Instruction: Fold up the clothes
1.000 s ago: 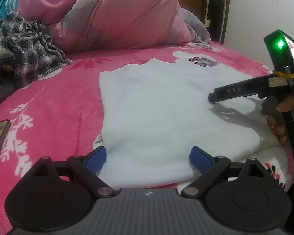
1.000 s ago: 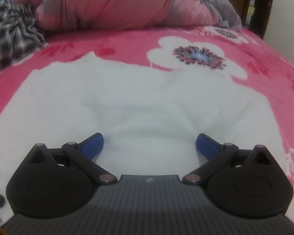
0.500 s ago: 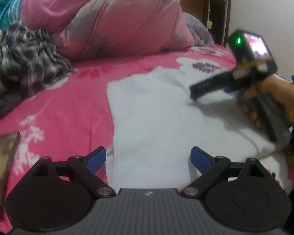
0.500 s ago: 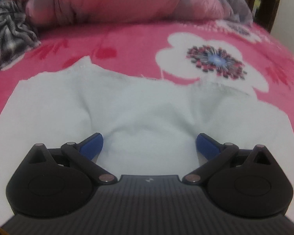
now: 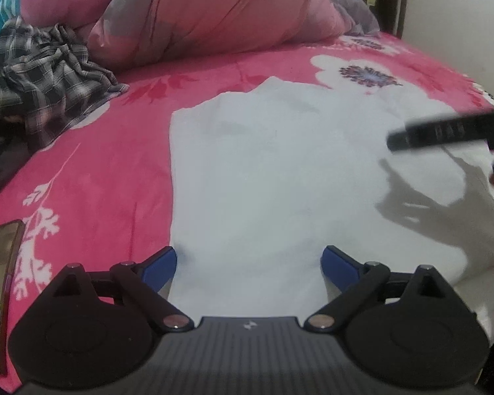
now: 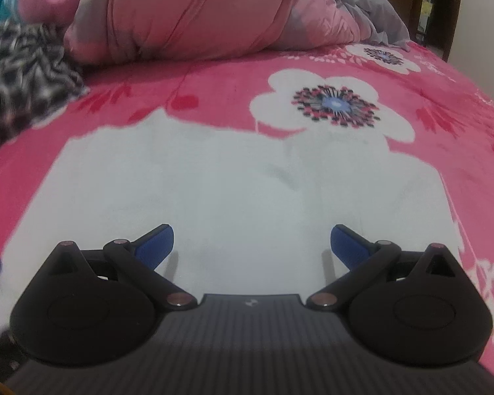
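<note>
Currently, by label:
Left tool (image 5: 248, 265): spread wide, empty, low over near hem.
Right tool (image 6: 252, 242): spread wide, empty, above cloth middle.
White garment (image 5: 273, 177): flat on pink bed (image 5: 115, 164).
Plaid shirt (image 5: 39, 75): crumpled, ten o'clock.
Pink duvet (image 6: 197, 10): bunched, twelve o'clock.

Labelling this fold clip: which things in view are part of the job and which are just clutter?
Job:
- flat white cotton garment
- left hand-held gripper, open
- right hand-held gripper, open

Lying about:
- crumpled black-and-white plaid shirt
- bunched pink duvet
- pink floral bedsheet
</note>
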Available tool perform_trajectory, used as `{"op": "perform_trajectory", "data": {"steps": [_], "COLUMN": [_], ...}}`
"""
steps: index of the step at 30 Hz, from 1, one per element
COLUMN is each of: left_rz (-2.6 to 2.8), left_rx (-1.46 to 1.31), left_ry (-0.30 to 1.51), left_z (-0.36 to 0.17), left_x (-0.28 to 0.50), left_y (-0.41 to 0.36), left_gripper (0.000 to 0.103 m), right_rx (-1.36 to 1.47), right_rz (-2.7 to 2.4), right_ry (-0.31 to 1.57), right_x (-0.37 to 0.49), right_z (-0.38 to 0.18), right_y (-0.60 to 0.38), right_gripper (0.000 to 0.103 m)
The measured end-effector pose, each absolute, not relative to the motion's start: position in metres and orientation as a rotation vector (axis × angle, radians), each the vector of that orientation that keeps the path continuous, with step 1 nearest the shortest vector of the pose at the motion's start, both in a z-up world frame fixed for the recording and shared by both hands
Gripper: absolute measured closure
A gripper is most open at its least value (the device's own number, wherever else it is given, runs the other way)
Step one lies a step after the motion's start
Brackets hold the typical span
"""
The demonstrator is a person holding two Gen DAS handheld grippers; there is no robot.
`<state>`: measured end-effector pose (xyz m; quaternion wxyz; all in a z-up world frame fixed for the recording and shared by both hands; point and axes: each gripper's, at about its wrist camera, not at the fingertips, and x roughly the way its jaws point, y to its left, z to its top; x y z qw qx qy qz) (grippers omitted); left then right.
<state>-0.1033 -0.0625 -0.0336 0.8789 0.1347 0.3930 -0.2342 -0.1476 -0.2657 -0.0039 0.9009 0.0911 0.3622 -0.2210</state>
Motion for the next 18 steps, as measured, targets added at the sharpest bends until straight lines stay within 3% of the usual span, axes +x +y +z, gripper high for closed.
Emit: {"op": "perform_trajectory", "data": {"steps": [4,18], "left_rz": [-0.464,-0.438], "left_rx": [0.278,0.278], "left_ry": [0.838,0.856], "left_z": [-0.034,-0.034], "left_x": [-0.101,-0.099], "left_y": [-0.063,-0.065], "left_gripper": [0.003,0.0], "right_rx": [0.162,0.148], "right_rz": [-0.471,-0.438], "right_ry": [0.763,0.696], "right_x": [-0.151,-0.18], "right_z": [-0.026,-0.005], "right_y": [-0.264,-0.236], "right_gripper": [0.001,0.001]}}
